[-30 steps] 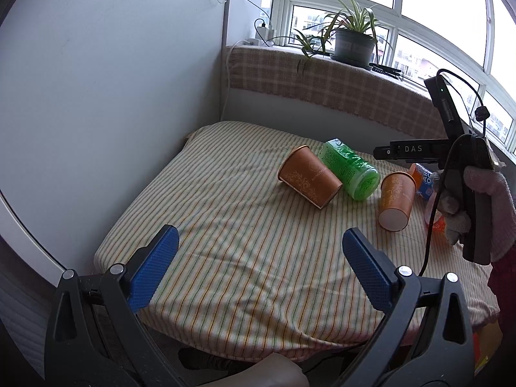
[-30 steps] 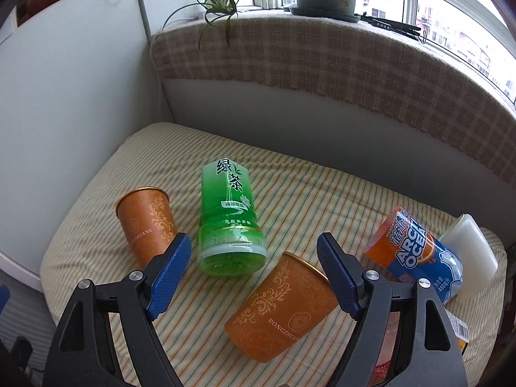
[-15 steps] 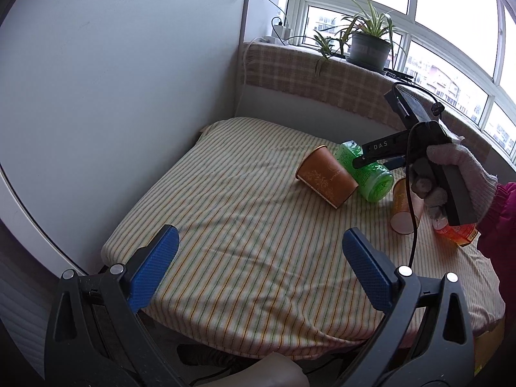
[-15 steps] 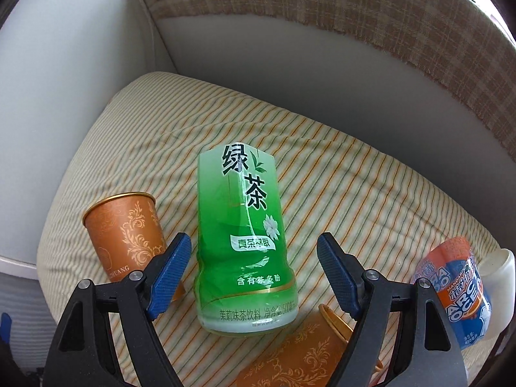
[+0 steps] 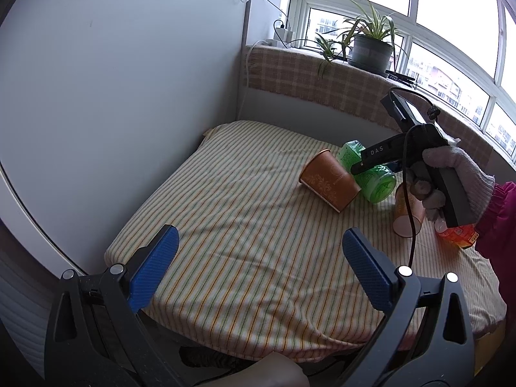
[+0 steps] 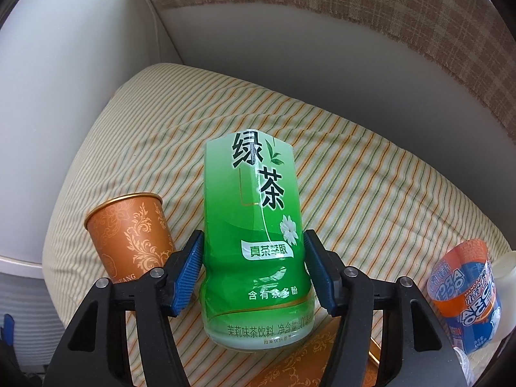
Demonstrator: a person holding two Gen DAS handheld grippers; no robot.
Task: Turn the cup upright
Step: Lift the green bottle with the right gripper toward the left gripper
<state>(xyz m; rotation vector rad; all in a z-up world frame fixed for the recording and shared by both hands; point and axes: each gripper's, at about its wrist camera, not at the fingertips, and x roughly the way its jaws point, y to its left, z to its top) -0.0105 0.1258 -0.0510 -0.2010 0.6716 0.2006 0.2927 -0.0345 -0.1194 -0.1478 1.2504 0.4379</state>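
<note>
Half a second ago our right gripper point(image 6: 253, 271) stood wide apart in front of the green tea bottle point(image 6: 254, 242); now its blue pads point(image 6: 190, 271) press both sides of the bottle's lower body at the centre of the right wrist view. A second back, that view looked at the lying orange cup instead. The left gripper point(image 5: 258, 267) is unchanged, its pads spread wide over the near edge of the striped cloth point(image 5: 251, 225) at the bottom of the left wrist view, holding nothing.

The bottle lies on its side, base toward us, its label slightly dented between the pads. At the bottom of the right wrist view, partly hidden under the gripper, lies an orange cup point(image 6: 309, 361) with gold scrollwork; in the left wrist view this same cup point(image 5: 408, 213) shows its pale base behind the gloved right hand point(image 5: 451, 177). At centre left of the right wrist view a second orange cup point(image 6: 129, 232), also on its side, touches the bottle. An orange and blue bottle point(image 6: 464, 293) lies at lower right. Farther off, a potted plant point(image 5: 371, 45) stands on the sill at upper right of the left wrist view.
</note>
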